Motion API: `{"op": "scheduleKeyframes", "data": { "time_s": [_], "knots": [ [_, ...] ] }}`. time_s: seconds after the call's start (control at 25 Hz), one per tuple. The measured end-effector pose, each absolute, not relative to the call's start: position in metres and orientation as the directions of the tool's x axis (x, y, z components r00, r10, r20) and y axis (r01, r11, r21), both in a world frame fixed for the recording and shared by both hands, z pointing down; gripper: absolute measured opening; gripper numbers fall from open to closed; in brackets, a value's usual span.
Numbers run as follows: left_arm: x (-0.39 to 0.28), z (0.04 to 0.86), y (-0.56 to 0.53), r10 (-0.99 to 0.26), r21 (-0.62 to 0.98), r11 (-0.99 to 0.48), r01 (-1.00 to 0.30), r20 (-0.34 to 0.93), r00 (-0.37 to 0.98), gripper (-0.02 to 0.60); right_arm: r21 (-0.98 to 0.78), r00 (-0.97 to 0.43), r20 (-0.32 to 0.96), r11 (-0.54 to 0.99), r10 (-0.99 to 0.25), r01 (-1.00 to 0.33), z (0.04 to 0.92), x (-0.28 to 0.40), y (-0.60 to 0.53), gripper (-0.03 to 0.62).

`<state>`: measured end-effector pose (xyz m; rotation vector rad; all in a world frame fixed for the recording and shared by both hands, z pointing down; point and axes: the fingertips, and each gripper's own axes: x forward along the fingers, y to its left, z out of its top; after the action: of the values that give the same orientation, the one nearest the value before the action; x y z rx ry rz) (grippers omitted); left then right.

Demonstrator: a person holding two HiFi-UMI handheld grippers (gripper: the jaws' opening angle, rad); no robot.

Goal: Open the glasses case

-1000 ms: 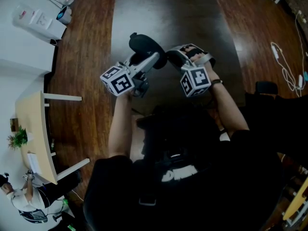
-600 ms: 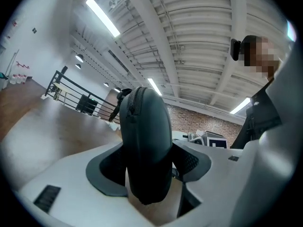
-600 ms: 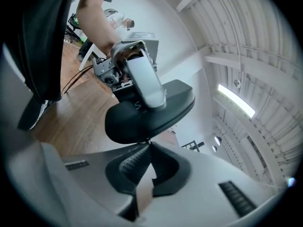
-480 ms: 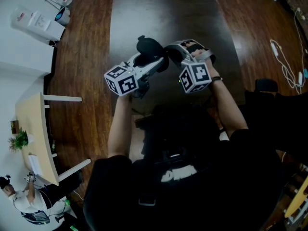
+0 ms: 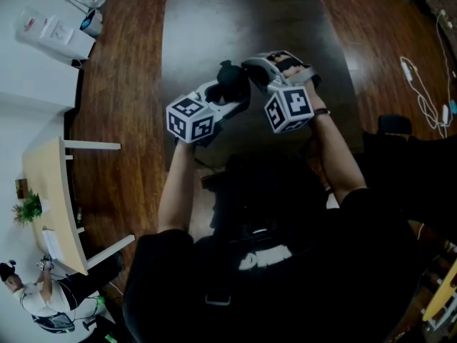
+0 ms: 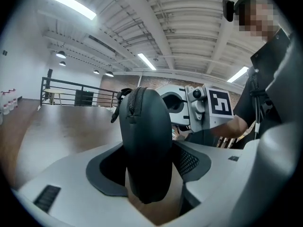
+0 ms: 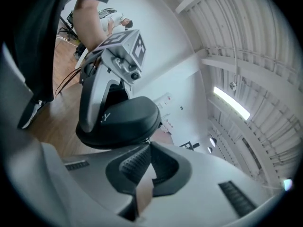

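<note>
Over the floor (image 5: 128,84), left gripper (image 5: 230,97) is clamping the glasses case (image 6: 144,136); right gripper (image 7: 147,148), jaws together, is hovering alongside. Next, probably: pinch zipper pull (image 6: 115,113).

Floor: we are looking down on dark wooden boards (image 5: 121,120), which are catching a dull sheen.
Floor, right side: we are seeing a white cable (image 5: 409,74) lying loose on the boards.
Floor, left side: we are seeing a pale table (image 5: 53,199) standing on white legs.
Table top: we are making out a small green plant (image 5: 28,207) sitting near one end.
</note>
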<state>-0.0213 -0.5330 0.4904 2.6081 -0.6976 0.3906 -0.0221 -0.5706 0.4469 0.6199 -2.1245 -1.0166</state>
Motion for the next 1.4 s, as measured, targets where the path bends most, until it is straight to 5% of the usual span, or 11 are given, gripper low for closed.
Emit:
{"op": "scheduleKeyframes", "data": {
  "time_s": [0.56, 0.64, 0.76, 0.84, 0.92, 1.2, 1.4],
  "knots": [
    [0.005, 0.511, -0.512, -0.22, 0.232, -0.872, -0.43, 0.6, 0.769, 0.276, 0.883, -0.608, 0.432, 0.449, -0.666, 0.136, 0.448, -0.005, -0.549, 0.009],
    [0.007, 0.497, -0.521, -0.305, 0.207, -0.871, -0.446, 0.485, 0.82, 0.283, 0.878, -0.623, 0.375, 0.478, -0.686, 0.003, 0.436, 0.002, -0.557, 0.009],
    [-0.008, 0.45, -0.542, -0.454, 0.404, -0.806, -0.432, 0.046, 0.89, 0.331, 0.84, -0.616, 0.237, 0.477, -0.751, -0.258, 0.393, 0.016, -0.577, 0.009],
    [-0.035, 0.415, -0.55, -0.544, 0.59, -0.746, -0.308, -0.274, 0.793, 0.342, 0.801, -0.597, 0.145, 0.447, -0.789, -0.397, 0.366, 0.022, -0.589, 0.008],
    [-0.059, 0.394, -0.555, -0.624, 0.683, -0.704, -0.193, -0.466, 0.628, 0.342, 0.747, -0.577, 0.062, 0.421, -0.815, -0.514, 0.345, 0.027, -0.598, 0.009],
    [-0.077, 0.377, -0.546, -0.668, 0.691, -0.716, -0.098, -0.638, 0.384, 0.357, 0.554, -0.498, -0.039, 0.396, -0.866, -0.732, 0.321, 0.012, -0.609, 0.008],
    [-0.11, 0.358, -0.562, -0.719, 0.69, -0.693, -0.209, -0.642, 0.265, 0.362, 0.568, -0.585, 0.086, 0.522, -0.807, -0.636, 0.378, -0.025, -0.578, 0.008]
  ]
}}
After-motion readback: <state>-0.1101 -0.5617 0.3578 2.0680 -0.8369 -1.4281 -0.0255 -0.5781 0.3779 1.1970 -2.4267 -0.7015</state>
